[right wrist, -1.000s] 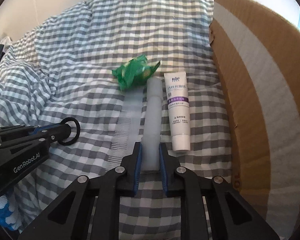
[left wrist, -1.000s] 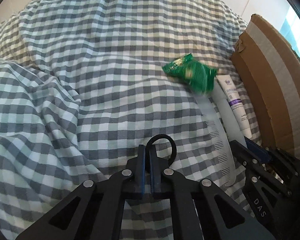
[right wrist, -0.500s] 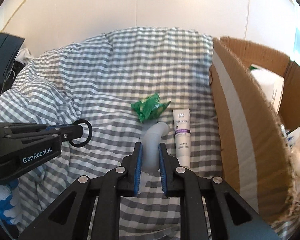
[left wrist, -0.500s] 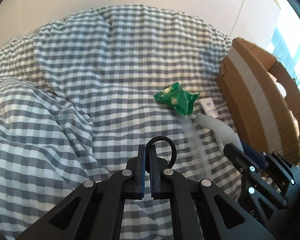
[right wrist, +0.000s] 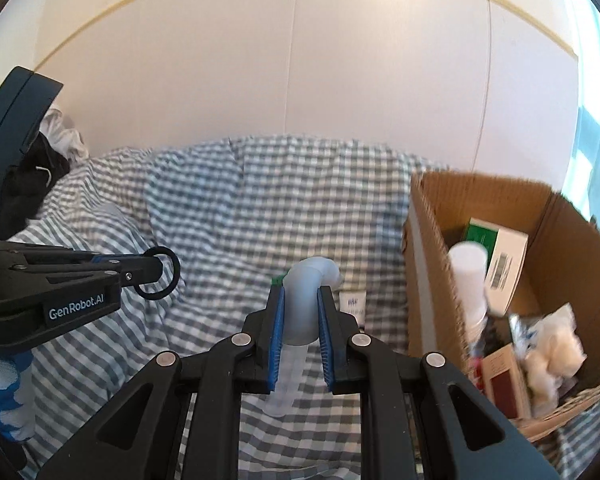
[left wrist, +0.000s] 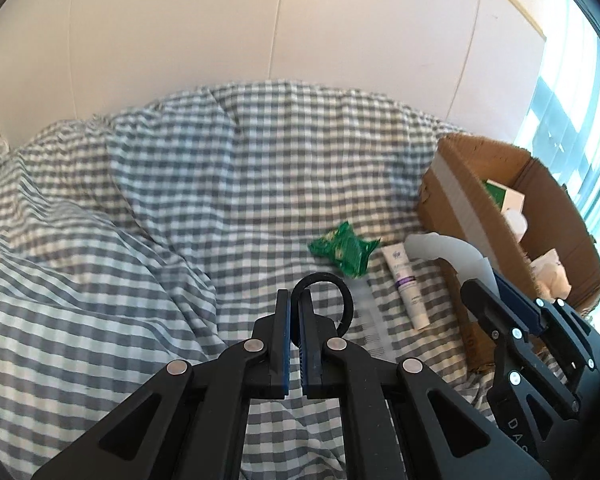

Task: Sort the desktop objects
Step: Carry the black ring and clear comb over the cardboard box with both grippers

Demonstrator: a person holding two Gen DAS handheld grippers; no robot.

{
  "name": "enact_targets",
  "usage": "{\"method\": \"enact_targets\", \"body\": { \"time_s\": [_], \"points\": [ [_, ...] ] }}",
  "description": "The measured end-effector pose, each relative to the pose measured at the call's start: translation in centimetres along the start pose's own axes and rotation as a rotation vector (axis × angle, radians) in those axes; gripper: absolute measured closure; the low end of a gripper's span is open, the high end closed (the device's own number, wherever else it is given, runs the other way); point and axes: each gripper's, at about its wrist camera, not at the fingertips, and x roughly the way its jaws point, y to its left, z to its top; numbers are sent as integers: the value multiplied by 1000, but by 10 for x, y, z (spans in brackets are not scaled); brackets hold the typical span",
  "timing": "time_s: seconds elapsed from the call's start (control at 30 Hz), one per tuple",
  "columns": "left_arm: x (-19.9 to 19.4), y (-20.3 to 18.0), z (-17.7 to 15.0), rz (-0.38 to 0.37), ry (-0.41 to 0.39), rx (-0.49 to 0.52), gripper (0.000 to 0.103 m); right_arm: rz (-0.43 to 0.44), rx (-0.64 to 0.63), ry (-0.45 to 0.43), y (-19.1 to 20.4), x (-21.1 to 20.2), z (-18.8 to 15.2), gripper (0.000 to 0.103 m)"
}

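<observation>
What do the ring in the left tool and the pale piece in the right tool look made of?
Ring: matte black, thin and round in section, likely rubber or elastic. Pale piece: translucent frosted white, probably soft plastic or silicone, bent at its tip. Neither is certain.

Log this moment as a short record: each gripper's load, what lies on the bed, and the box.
left gripper: jaws shut on black ring
right gripper: jaws shut on translucent tube, lifted
on bed: green packet, white cream tube, clear comb
box: cardboard, open, right of the items, already holding several things
</observation>
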Motion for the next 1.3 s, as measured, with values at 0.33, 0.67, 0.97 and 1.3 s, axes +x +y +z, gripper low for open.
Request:
{"method": "enact_targets", "body": {
  "time_s": [0.33, 0.67, 0.97, 1.3],
  "points": [
    [-46, -18, 10, -16, -77, -7, 100, 5, -25, -133, 4, -47, 24, 88],
    [-92, -40, 26, -20, -164, -11, 100, -14, -26, -265, -6, -98, 45, 88],
    [-122, -58, 42, -16, -229, -7, 100, -32, -12, -362, -25, -136, 57, 88],
    [-132, -104, 56, -58, -257, 52, 100, -87, 23, -426, -60, -166, 62, 88]
  ]
}}
